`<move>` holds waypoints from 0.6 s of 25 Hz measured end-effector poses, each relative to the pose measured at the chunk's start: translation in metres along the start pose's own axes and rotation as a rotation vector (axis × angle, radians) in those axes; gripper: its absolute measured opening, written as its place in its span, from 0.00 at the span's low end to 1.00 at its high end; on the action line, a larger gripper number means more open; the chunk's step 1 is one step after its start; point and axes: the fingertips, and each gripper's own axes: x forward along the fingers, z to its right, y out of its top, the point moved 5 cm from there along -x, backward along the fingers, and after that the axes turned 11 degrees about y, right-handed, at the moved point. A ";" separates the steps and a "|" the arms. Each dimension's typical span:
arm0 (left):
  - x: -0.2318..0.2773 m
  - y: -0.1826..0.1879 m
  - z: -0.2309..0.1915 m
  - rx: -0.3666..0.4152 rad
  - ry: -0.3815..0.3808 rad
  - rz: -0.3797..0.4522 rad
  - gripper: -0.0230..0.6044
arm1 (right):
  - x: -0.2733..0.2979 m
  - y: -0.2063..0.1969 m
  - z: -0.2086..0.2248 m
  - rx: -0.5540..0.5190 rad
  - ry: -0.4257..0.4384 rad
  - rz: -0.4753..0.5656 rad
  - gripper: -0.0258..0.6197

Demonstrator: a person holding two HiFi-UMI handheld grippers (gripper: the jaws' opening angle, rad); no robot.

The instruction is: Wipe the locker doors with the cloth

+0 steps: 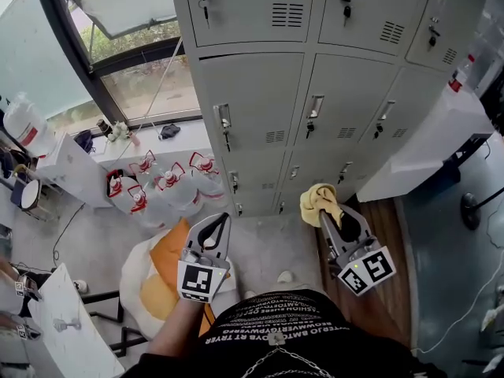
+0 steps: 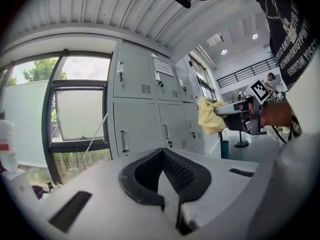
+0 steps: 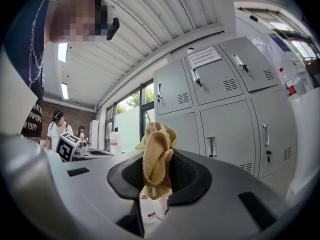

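Cloth point(image 3: 157, 156) is clenched in right gripper point(image 1: 334, 219) jaws; left gripper point(image 2: 170, 200), in its own view, has jaws closed empty.

The lockers point(image 1: 315, 93) run off the head view at 12 o'clock, their top row cut through. The cloth point(image 1: 320, 201) covers the tips of the right claw point(image 1: 329, 217), and its pinched part is buried between the jaws. In the right gripper view a bottle point(image 3: 147, 209) shows only through the gap under the cloth at 6 o'clock, its label unreadable. The notice point(image 3: 204, 57) on a locker door at 1 o'clock has print too small to read
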 end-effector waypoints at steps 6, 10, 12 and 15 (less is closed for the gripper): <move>0.046 0.015 0.000 0.012 0.036 0.003 0.04 | 0.024 0.007 0.047 0.002 0.053 0.007 0.16; 0.073 0.020 0.009 0.027 0.044 0.025 0.04 | 0.033 0.009 0.077 0.004 0.074 0.021 0.16; 0.085 0.020 0.013 0.025 0.050 0.008 0.04 | 0.035 0.008 0.092 -0.002 0.082 0.021 0.16; 0.100 0.021 0.017 0.020 0.074 -0.004 0.04 | 0.037 0.007 0.109 -0.033 0.092 0.008 0.16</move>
